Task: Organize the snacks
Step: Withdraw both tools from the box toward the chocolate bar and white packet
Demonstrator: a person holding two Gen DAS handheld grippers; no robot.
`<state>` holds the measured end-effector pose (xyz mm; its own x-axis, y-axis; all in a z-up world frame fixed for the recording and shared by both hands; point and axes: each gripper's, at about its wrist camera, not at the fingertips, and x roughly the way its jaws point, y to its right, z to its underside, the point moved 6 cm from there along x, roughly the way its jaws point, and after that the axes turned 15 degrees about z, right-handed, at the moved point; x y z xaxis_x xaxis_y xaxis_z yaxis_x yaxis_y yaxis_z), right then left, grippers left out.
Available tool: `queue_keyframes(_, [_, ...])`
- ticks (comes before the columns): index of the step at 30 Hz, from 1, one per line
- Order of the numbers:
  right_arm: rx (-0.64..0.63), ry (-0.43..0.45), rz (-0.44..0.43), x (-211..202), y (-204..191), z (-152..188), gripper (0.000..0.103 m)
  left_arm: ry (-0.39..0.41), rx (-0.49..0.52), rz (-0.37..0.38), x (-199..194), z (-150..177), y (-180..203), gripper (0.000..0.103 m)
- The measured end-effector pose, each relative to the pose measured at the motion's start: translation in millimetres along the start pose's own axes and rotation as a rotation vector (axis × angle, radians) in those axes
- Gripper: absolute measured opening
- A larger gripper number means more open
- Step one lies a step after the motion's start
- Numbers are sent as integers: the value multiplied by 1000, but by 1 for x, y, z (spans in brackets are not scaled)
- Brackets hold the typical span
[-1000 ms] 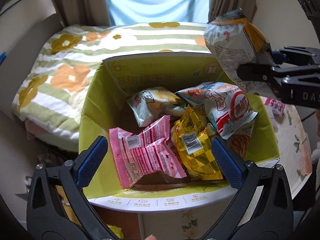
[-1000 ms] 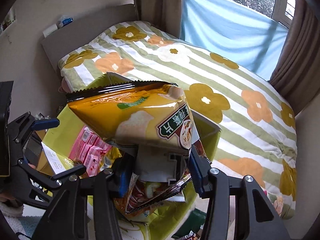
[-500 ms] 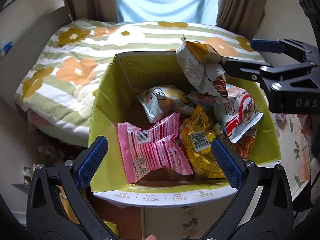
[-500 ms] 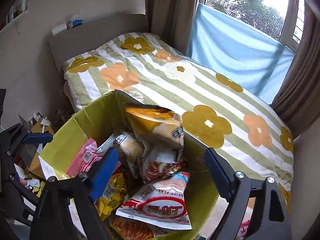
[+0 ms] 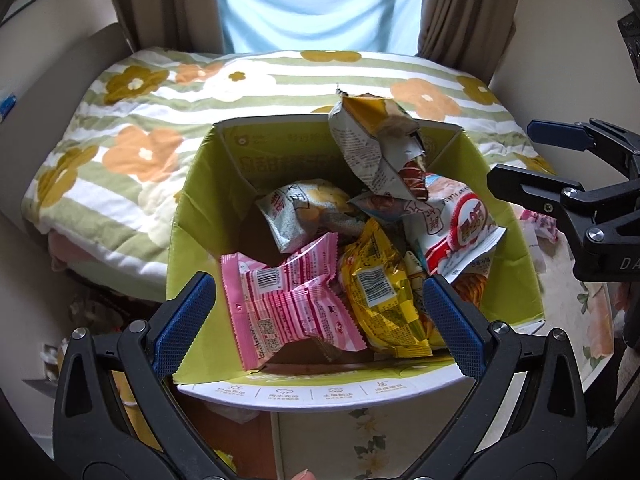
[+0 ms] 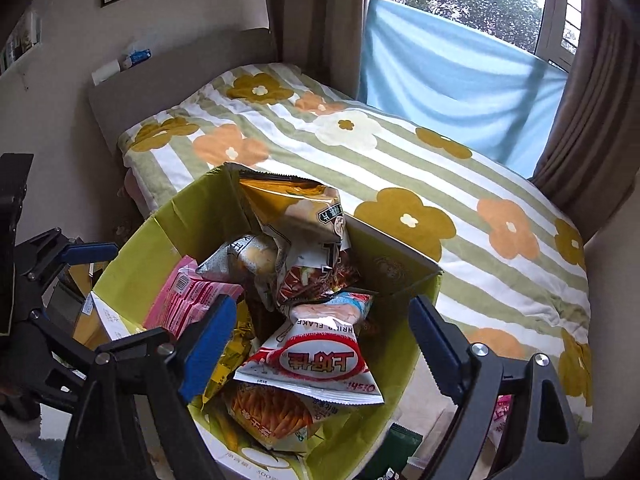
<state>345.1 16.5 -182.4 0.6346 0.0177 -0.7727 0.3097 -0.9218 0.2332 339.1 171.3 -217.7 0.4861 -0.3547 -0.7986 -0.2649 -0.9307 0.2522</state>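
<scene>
An open green cardboard box (image 5: 200,208) (image 6: 168,232) holds several snack bags. A yellow-and-white chip bag (image 5: 376,148) (image 6: 296,216) leans upright against its far wall. A pink packet (image 5: 292,304), a yellow bag (image 5: 380,300) and a red-and-white shrimp flakes bag (image 5: 460,224) (image 6: 320,360) lie inside. My left gripper (image 5: 320,324) is open and empty above the box's near edge. My right gripper (image 6: 324,348) is open and empty above the box's right side; it also shows in the left wrist view (image 5: 532,152).
A bed with a striped flower quilt (image 5: 160,120) (image 6: 440,168) stands behind the box. Curtains and a window (image 6: 460,4) are at the back. The box rests on a flowered tabletop (image 5: 600,312) with small packets (image 6: 500,412) to the right.
My right gripper opened and let go of the yellow-and-white chip bag, which dropped into the box. The right gripper then pulled back to the right. The left gripper stayed open.
</scene>
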Motion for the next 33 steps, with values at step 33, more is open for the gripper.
queue_keyframes(33, [193, -7, -44, -53, 204, 134, 85, 141, -19, -24, 16, 53, 225, 103])
